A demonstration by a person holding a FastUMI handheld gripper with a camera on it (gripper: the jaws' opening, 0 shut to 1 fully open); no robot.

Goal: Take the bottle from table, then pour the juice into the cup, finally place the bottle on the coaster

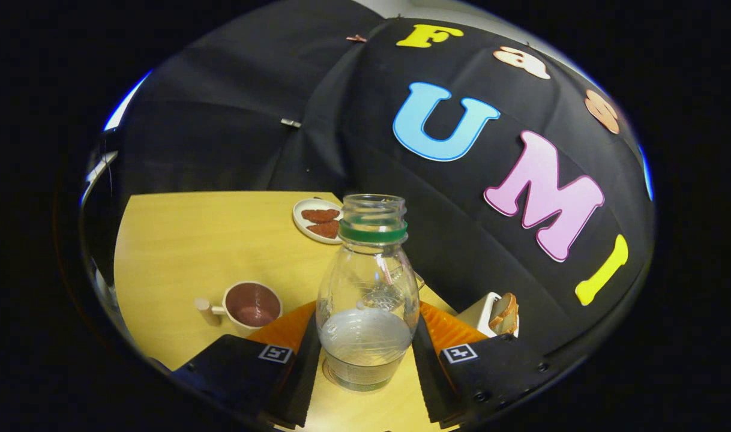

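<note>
The gripper (365, 366), tilted relative to the yellow wooden table (179, 240), presses both black ribbed fingers (305, 372) against the lower sides of a clear plastic bottle (368, 288). The bottle stands between them, long axis upright, uncapped mouth up, green neck ring. Beyond the fingers: a white cup (251, 305), then an oval plate (317, 221).

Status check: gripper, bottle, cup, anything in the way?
Gripper shut on bottle, uncapped, part full. Cup beside the fingers. Pour path looks clear.
</note>
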